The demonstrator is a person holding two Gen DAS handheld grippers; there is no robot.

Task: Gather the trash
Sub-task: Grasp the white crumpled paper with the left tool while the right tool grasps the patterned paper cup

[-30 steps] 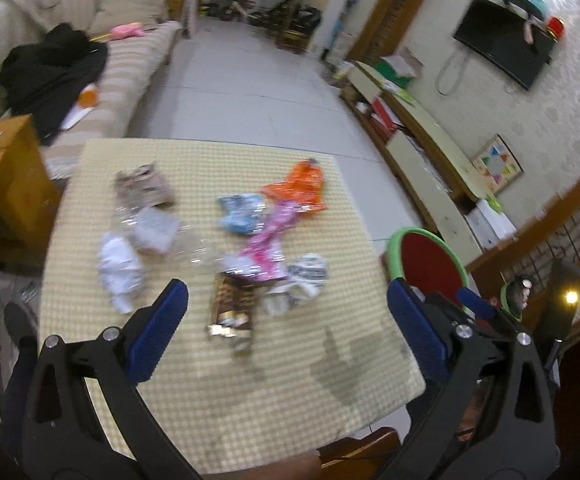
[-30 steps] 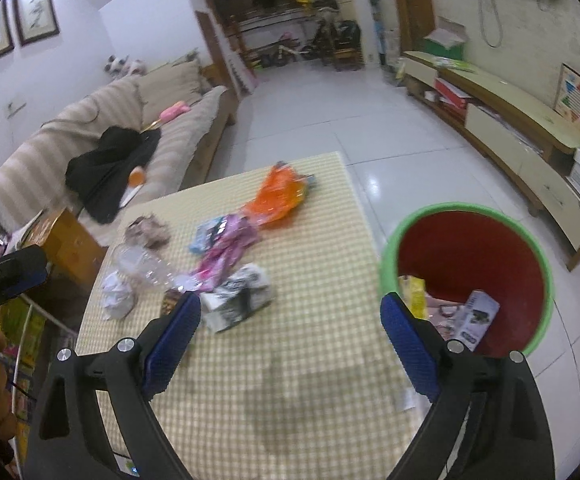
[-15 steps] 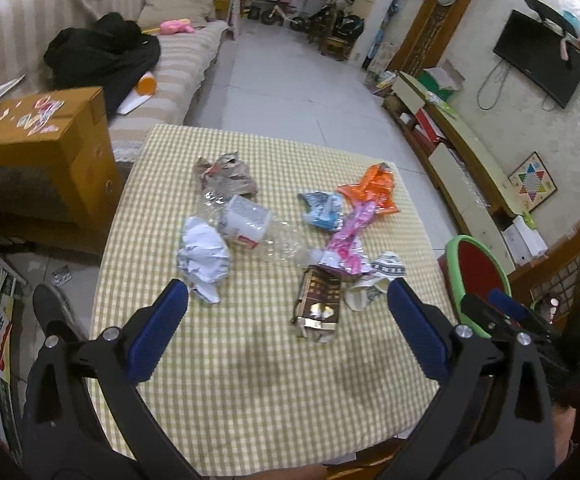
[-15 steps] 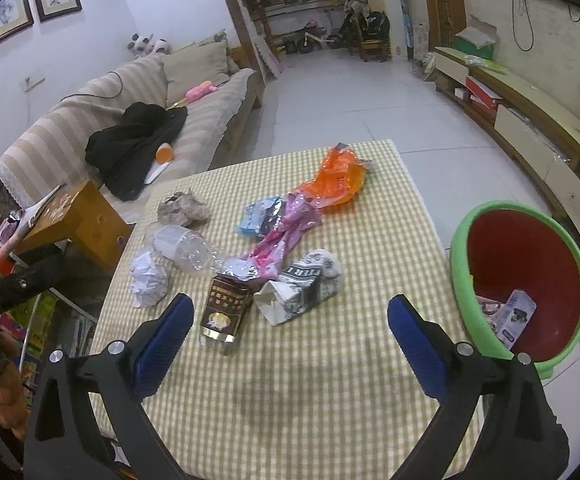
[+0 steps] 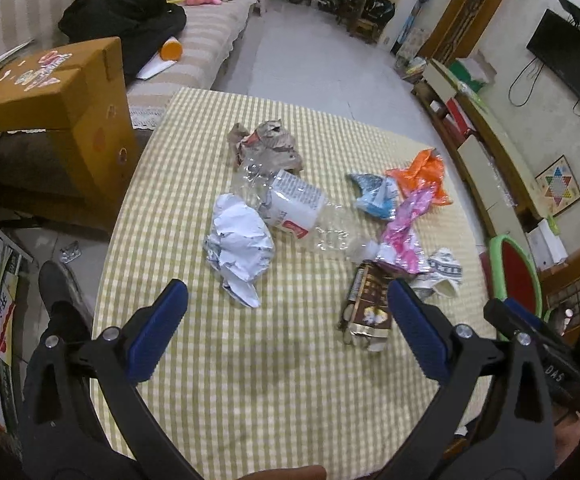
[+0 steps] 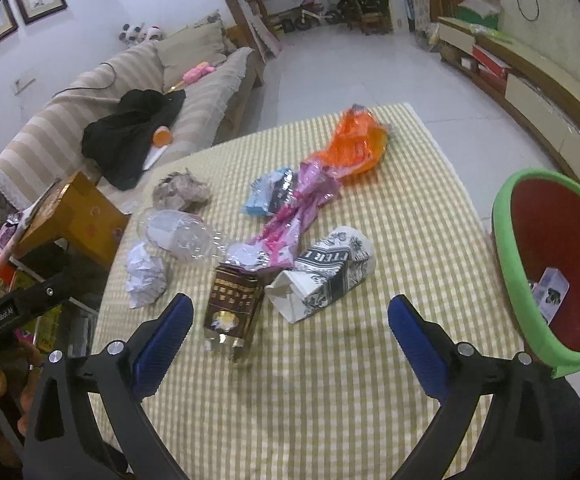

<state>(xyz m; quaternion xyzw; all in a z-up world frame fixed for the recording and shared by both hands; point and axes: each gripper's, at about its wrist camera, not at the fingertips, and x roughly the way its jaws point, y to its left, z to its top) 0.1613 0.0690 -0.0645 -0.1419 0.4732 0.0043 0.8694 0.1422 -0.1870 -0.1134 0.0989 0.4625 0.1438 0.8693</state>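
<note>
Trash lies on a yellow checked table [image 5: 273, 380]: a crumpled white paper [image 5: 239, 242], a clear plastic bottle [image 5: 296, 208], a brown wrapper [image 5: 368, 304], a black-and-white carton [image 6: 324, 272], a pink wrapper [image 6: 294, 220], a blue packet [image 6: 267, 194], an orange bag [image 6: 354, 146] and a crumpled brown paper [image 5: 265, 146]. A green-rimmed red bin [image 6: 550, 264] stands right of the table and holds some trash. My left gripper [image 5: 287, 306] is open and empty, above the table near the white paper. My right gripper [image 6: 290, 320] is open and empty, just before the brown wrapper [image 6: 231, 300] and carton.
A cardboard box [image 5: 57, 92] stands left of the table. A striped sofa [image 6: 101, 120] with black clothes lies beyond it. A low cabinet [image 6: 530, 80] runs along the right wall. A tiled floor [image 6: 350, 68] lies behind the table.
Both grippers have swung left and drawn nearer to the trash pile. The bin has slid toward the right edge in both views. Both grippers stay open.
</note>
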